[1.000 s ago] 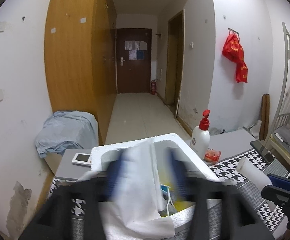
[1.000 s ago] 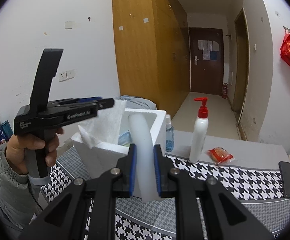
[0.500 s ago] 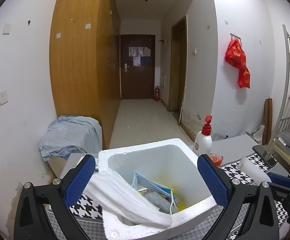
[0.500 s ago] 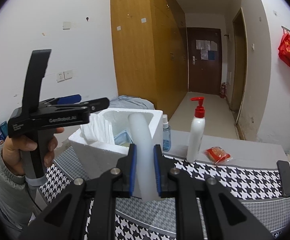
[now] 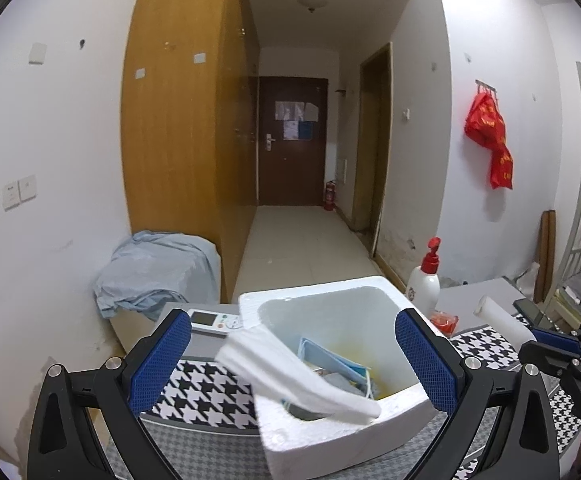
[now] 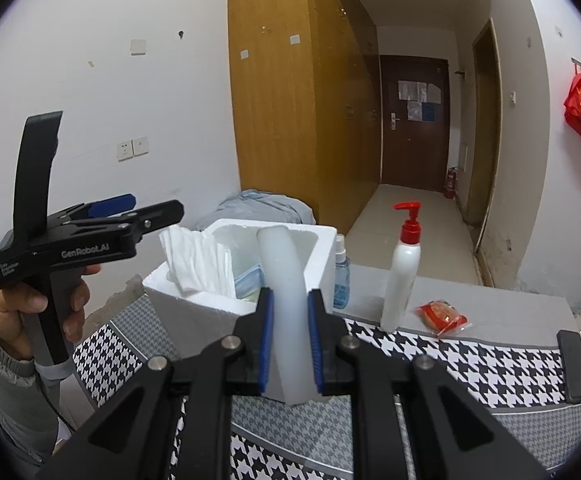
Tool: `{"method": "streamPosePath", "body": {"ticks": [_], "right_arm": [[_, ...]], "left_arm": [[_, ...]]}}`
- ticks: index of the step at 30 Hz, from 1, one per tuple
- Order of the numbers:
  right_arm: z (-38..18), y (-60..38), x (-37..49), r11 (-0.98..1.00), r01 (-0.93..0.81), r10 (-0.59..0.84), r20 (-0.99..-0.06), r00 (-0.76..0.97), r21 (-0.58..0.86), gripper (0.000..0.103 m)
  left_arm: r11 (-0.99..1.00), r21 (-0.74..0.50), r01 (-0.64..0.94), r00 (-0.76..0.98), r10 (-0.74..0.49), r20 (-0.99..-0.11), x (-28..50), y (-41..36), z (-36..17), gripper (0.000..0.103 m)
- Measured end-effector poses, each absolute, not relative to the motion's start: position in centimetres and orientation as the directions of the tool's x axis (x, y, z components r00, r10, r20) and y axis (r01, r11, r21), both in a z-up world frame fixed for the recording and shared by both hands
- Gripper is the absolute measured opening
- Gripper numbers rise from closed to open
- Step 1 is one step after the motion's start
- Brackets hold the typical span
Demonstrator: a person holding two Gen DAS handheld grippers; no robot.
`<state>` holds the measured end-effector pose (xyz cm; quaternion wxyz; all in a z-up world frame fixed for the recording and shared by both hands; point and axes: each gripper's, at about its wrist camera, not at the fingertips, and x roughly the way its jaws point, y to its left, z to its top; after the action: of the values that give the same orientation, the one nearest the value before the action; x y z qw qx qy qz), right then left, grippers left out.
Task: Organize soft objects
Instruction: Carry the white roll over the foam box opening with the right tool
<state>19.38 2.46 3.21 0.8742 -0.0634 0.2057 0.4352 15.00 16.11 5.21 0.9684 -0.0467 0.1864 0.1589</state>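
Foam box on desk, tissue draped over its rim.
Left gripper: fingers wide, just opened, empty. Right gripper: fingers clamping white tube.

Your white tissue stack is lying draped over the foam box's near-left rim, partly hanging inside. Your white foam tube is standing nearly upright, slightly curved. Blue masks are lying inside the box.

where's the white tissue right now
The white tissue lies draped over the near-left rim of the foam box, between the open left gripper's pads, untouched.
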Motion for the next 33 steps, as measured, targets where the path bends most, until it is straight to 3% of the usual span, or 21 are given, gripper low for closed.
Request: {"method": "streamPosePath", "body": {"ticks": [33], "right_arm": [[4.4, 12.7, 17.9, 0.458, -0.886, 0.806, -0.454, 0.380, 0.070, 0.019]], "left_arm": [[0.869, -0.015, -0.495, 0.809, 0.455, -0.372, 8.4, 19.6, 3.8, 0.102]]}}
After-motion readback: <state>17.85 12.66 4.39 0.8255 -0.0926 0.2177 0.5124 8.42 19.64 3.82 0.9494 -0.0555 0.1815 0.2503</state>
